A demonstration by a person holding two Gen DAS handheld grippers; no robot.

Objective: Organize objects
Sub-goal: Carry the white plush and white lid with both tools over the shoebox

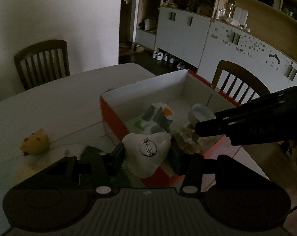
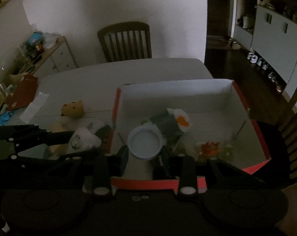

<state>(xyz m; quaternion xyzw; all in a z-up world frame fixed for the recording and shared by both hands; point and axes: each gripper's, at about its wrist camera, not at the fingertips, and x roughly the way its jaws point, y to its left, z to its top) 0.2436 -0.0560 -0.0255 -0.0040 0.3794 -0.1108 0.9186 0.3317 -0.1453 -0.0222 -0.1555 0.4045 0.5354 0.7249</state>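
My left gripper (image 1: 146,157) is shut on a white stuffed piece (image 1: 148,153) with a round pin on it, held over the near corner of the orange box (image 1: 111,116). In the right wrist view that gripper (image 2: 83,143) and the stuffed piece (image 2: 83,139) hang just left of the box wall (image 2: 114,118). My right gripper (image 2: 144,157) is shut on a white lidded jar (image 2: 144,143), lying tilted over the box's near end. From the left wrist view the right gripper (image 1: 199,126) reaches in from the right with the jar (image 1: 201,114).
Inside the box lie a green, white and orange plush toy (image 2: 174,122) and a small orange packet (image 2: 209,147). A yellow cheese-shaped toy (image 1: 35,141) sits on the white table (image 1: 59,98). Wooden chairs (image 2: 126,41) stand around it. Clutter (image 2: 22,94) crowds the far-left table edge.
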